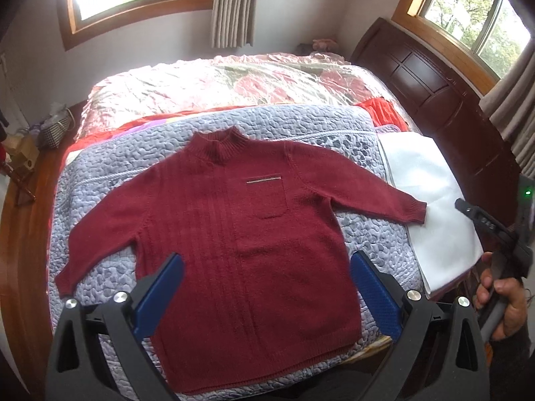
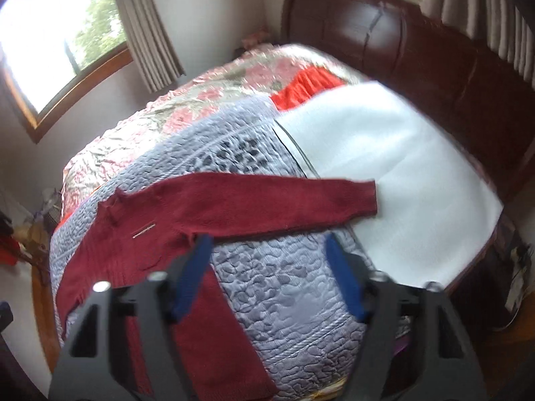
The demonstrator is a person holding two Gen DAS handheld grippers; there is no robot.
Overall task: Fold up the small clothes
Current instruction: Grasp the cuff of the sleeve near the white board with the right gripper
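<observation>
One red sweater lies flat on the bed's lilac quilt, collar away from us, sleeves spread wide. Left gripper hovers over the hem, fingers apart and empty. Right gripper, also apart, sits nearer the right sleeve, whose cuff overlaps the white sheet. Nothing blocks either.

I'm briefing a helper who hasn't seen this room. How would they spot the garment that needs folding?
Look at the big bed with the dark wooden headboard; on its near end lies a lavender quilted pad. Spread flat on that pad, sleeves out, is the dark red knit sweater. Unlike the brighter red cloth and white sheet nearby, it has a high collar and a chest pocket.
</observation>
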